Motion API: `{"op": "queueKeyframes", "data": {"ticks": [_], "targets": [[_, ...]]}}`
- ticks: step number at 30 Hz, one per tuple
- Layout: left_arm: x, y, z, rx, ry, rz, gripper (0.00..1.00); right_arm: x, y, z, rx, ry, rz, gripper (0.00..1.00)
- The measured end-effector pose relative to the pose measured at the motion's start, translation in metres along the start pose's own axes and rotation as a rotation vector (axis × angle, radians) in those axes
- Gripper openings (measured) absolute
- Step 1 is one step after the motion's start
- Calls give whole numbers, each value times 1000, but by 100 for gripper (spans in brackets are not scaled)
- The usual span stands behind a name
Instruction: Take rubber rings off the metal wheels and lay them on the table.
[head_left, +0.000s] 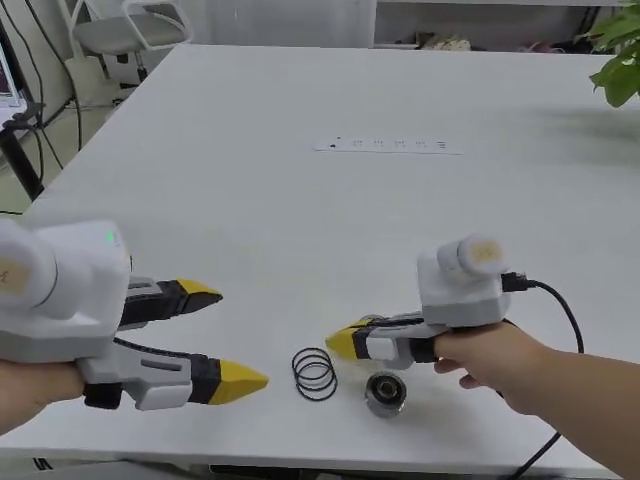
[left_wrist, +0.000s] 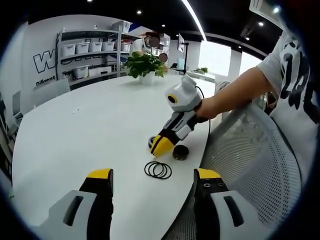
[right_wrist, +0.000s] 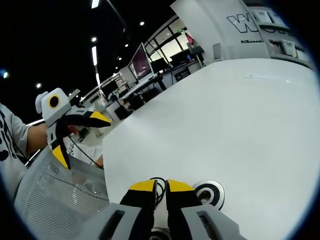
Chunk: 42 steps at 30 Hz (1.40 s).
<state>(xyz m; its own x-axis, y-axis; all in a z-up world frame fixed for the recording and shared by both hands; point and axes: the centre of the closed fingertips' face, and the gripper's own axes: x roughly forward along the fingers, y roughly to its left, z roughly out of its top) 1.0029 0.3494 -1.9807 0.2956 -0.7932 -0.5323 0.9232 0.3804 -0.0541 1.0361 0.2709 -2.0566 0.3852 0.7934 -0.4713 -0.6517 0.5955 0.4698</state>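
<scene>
1. Head view: the left gripper (head_left: 220, 336) hovers over the table (head_left: 330, 200) at 8 o'clock, released, its yellow-tipped jaws wide apart and holding nothing. The right gripper (head_left: 345, 342) sits low at 5 o'clock and points toward it. The rubber rings (head_left: 314, 373) lie loose on the table at 6 o'clock, just beside the right gripper's tip. A metal wheel (head_left: 385, 392) stands at 3 o'clock of the rings, near them but not touching.

2. Left gripper view: the rings lie at 12 o'clock of the open jaws, with the right gripper's tip just past them. The next wheel probably goes best if the left jaws come in and clamp its body. The right tip can then hook the rubber at one spot and roll it over the rim, not drag it straight off.

3. Right gripper view: the jaws are drawn nearly together, leaving a thin slit. I cannot tell whether a ring is pinched there. A second wheel (right_wrist: 209, 192) lies at 2 o'clock of the tips. The count is two wheels and one pile of at least three overlapping rings, the exact number unclear.
</scene>
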Motion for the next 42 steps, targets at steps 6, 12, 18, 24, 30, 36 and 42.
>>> {"op": "queueKeyframes", "data": {"ticks": [6, 12, 18, 24, 30, 36, 42], "targets": [[7, 2, 7, 10, -6, -7, 62, -13, -2, 12, 3, -45, -5, 6], [14, 5, 11, 18, -6, -17, 62, -27, -8, 22, -7, -77, -25, 7], [23, 10, 15, 29, -2, -28, 62, -37, -13, 27, -25, -94, -45, 10], [33, 15, 18, 34, 1, -40, 62, -47, -17, 28, -45, -109, -68, 13], [48, 18, 24, 42, 6, -52, 62, -58, -29, 30, -52, -129, -98, 16], [62, 16, 25, 57, 21, -76, 61, -62, -29, 23, -92, -110, -108, 18], [75, 15, 26, 48, 27, -100, 61, -62, -30, 11, -134, -82, -102, 19]]}}
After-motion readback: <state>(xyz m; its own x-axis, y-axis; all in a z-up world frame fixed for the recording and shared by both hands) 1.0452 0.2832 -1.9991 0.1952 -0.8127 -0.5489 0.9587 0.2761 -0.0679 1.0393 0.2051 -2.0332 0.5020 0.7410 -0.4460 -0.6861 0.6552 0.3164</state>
